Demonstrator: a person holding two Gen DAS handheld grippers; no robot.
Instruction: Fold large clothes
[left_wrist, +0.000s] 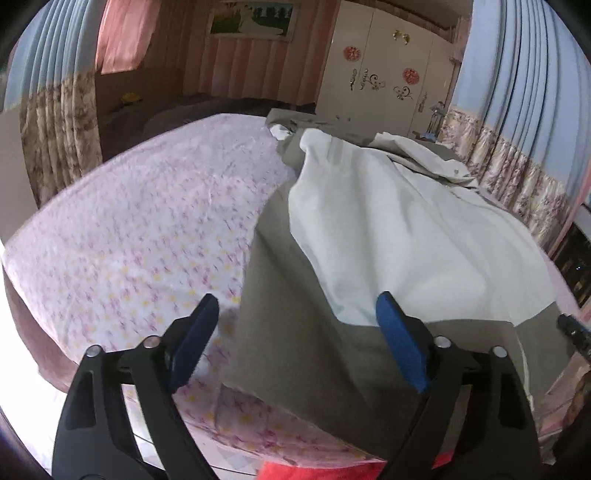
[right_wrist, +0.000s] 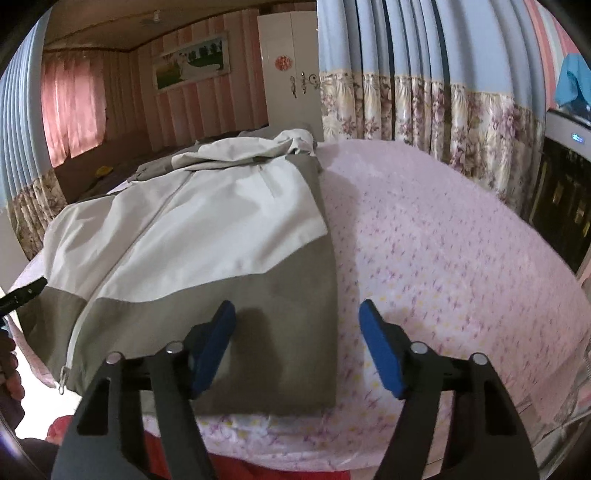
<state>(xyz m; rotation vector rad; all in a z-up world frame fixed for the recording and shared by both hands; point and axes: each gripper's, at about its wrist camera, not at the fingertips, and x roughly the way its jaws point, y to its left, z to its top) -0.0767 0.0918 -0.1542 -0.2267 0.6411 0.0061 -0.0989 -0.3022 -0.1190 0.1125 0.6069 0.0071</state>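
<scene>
- Your left tool (left_wrist: 297, 341) and right tool (right_wrist: 297, 347) both stand spread, pinching nothing.
- The jacket (right_wrist: 207, 236) lies flat on the bed (right_wrist: 443, 240), hem at the near edge.
- Pinch only the top layer and the fold skews.

Cream-and-olive jacket (right_wrist: 207, 236) on a pink floral bedsheet (right_wrist: 443, 258).

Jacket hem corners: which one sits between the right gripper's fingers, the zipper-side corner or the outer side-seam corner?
The outer side-seam corner of the jacket, by the bare pink bedspread. The right gripper straddles it, jaws open; the zipper end lies far off.
</scene>
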